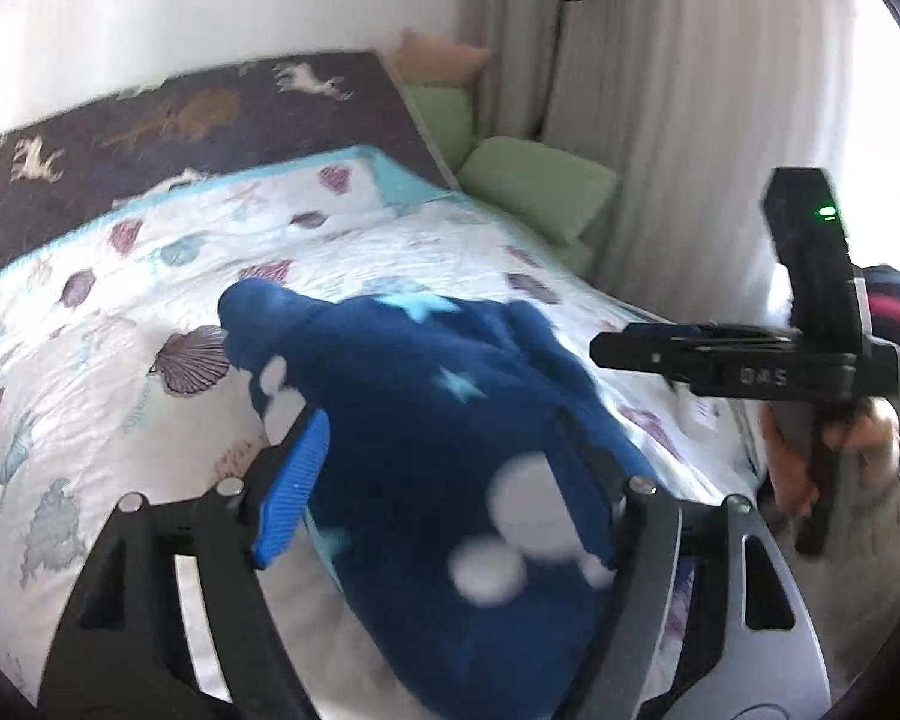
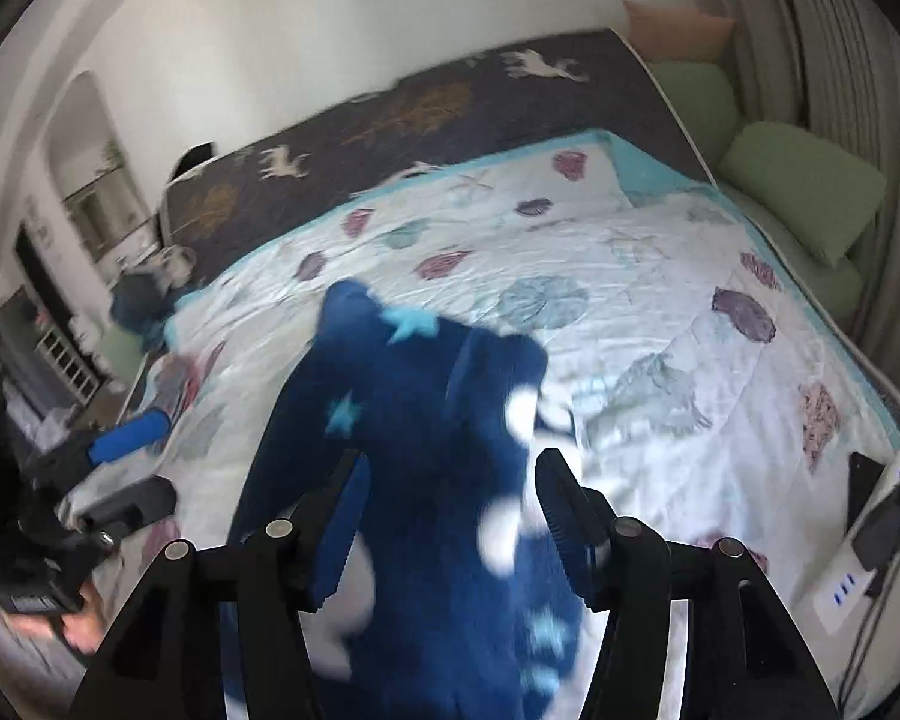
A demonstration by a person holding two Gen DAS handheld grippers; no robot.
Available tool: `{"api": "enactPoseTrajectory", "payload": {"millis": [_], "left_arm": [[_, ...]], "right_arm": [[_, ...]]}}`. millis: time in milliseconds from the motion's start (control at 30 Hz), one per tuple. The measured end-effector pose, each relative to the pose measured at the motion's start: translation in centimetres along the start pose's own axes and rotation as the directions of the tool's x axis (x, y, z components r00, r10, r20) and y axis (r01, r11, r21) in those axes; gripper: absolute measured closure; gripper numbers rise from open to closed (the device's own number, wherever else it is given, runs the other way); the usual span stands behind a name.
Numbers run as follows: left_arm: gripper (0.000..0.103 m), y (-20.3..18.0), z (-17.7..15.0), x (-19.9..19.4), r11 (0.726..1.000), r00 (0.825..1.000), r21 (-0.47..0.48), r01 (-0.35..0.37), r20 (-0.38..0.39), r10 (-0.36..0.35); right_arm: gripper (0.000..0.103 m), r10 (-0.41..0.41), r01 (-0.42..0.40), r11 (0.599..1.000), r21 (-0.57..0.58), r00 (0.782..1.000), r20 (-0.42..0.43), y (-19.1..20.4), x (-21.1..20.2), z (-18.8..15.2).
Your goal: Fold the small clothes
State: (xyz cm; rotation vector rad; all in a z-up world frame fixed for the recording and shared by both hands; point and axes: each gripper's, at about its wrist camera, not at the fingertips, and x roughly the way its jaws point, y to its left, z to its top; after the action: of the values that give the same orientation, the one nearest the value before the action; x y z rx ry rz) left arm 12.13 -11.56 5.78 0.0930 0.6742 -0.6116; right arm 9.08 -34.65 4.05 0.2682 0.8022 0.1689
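Observation:
A small dark blue fleece garment with light blue stars and white patches lies on the bed, its narrow end pointing toward the headboard. My left gripper is open, its blue-padded fingers on either side of the garment's near part. My right gripper is open too, its fingers straddling the same garment. The right gripper's body shows at the right of the left wrist view, held in a hand. The left gripper shows at the left edge of the right wrist view. Whether either gripper touches the cloth is unclear.
The bed carries a white quilt with a seashell print and a dark blanket with animal figures by the wall. Green cushions lie at the far right. A power bank and phone rest at the quilt's right edge.

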Motion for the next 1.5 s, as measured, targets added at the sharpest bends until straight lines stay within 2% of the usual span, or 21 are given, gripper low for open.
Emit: {"api": "enactPoseTrajectory", "payload": {"millis": [100,133,167,233,300,333,433,567,667,767,867,967,1033,1067,1100,1133,1167,1233,1367,1467,1500], "left_arm": [[0.029,1.3,0.9,3.7,0.998,0.999,-0.061,0.029,-0.039,-0.031],[0.029,1.8,0.7,5.2,0.995,0.996,-0.090,0.042,-0.068,-0.049],[0.029,2.3,0.3,6.6,0.992,0.993,-0.115,0.048,-0.101,-0.060],[0.029,3.6,-1.8,10.4,0.990,0.983,-0.133,0.041,-0.170,-0.064],[0.029,3.7,-3.6,12.1,0.995,0.985,-0.097,0.020,-0.170,-0.036],[0.029,3.5,-3.9,12.0,0.996,0.989,-0.081,0.020,-0.143,-0.032],[0.029,3.0,-3.9,11.6,0.998,0.991,-0.061,0.015,-0.133,-0.023],[0.029,3.1,-3.3,11.2,0.998,0.989,-0.058,0.024,-0.141,-0.032],[0.029,3.2,-1.7,9.4,0.996,0.991,-0.073,0.043,-0.120,-0.052],[0.029,4.2,0.9,7.3,0.992,0.997,-0.109,0.062,-0.040,-0.067],[0.029,5.4,3.1,7.9,0.992,0.999,-0.125,0.034,-0.026,-0.037],[0.029,7.7,3.1,11.9,0.979,0.992,-0.203,0.005,-0.120,-0.030],[0.028,9.9,0.5,16.8,0.960,0.964,-0.276,-0.051,-0.266,-0.025],[0.028,10.7,-1.0,18.4,0.949,0.958,-0.311,-0.041,-0.281,-0.051],[0.027,11.1,-1.9,18.1,0.943,0.975,-0.332,-0.005,-0.210,-0.069],[0.027,10.9,-2.0,17.7,0.948,0.978,-0.317,-0.002,-0.198,-0.064],[0.027,10.5,-1.8,17.5,0.956,0.978,-0.294,-0.018,-0.202,-0.044],[0.027,9.7,-1.5,17.7,0.967,0.977,-0.251,-0.049,-0.215,-0.007],[0.027,10.0,-1.3,17.4,0.962,0.977,-0.268,-0.043,-0.214,-0.015],[0.029,9.7,-0.3,14.8,0.945,0.979,-0.327,-0.032,-0.200,-0.036],[0.029,9.5,-0.3,13.4,0.945,0.982,-0.326,-0.017,-0.185,-0.046]], "right_arm": [[0.047,0.043,-0.042,0.994,0.099,0.999,-0.013,0.5,2.1,1.5],[0.055,0.051,-0.049,0.993,0.111,0.999,-0.015,0.3,2.7,1.5],[0.073,0.057,-0.054,0.992,0.115,0.998,-0.024,0.4,3.9,1.3],[0.095,0.009,0.003,0.993,0.121,0.995,-0.102,0.1,7.5,0.5],[0.095,-0.021,0.043,0.991,0.128,0.985,-0.170,-0.9,12.1,-1.8],[0.096,-0.022,0.040,0.992,0.120,0.988,-0.151,-0.9,12.7,-2.3],[0.096,-0.008,0.022,0.991,0.132,0.994,-0.111,-1.2,11.9,-2.7],[0.095,0.003,0.012,0.993,0.120,0.992,-0.128,-1.3,12.2,-2.5],[0.091,0.037,-0.020,0.992,0.125,0.990,-0.137,-1.1,10.4,-1.1],[0.091,0.112,-0.106,0.988,0.116,0.992,-0.052,-0.1,7.7,1.7],[0.088,0.091,-0.092,0.995,0.043,0.996,0.011,2.0,6.6,4.3],[0.088,0.126,-0.119,0.988,0.095,0.989,-0.073,1.5,10.5,5.2],[0.092,0.100,-0.063,0.984,0.167,0.971,-0.219,-0.4,16.1,3.8],[0.095,0.103,-0.048,0.978,0.202,0.957,-0.271,-1.5,18.6,2.7],[0.097,0.177,-0.095,0.953,0.288,0.945,-0.274,-3.1,20.3,1.9],[0.102,0.215,-0.116,0.930,0.347,0.942,-0.260,-4.0,20.2,2.0],[0.103,0.234,-0.126,0.914,0.386,0.940,-0.248,-4.6,19.8,2.2],[0.103,0.198,-0.107,0.938,0.329,0.946,-0.258,-3.8,19.8,2.2],[0.103,0.160,-0.081,0.953,0.290,0.953,-0.258,-2.9,19.5,2.3],[0.102,0.202,-0.123,0.945,0.304,0.949,-0.242,-3.1,18.3,2.7],[0.099,0.176,-0.108,0.952,0.285,0.958,-0.227,-3.0,16.7,2.9]]}}
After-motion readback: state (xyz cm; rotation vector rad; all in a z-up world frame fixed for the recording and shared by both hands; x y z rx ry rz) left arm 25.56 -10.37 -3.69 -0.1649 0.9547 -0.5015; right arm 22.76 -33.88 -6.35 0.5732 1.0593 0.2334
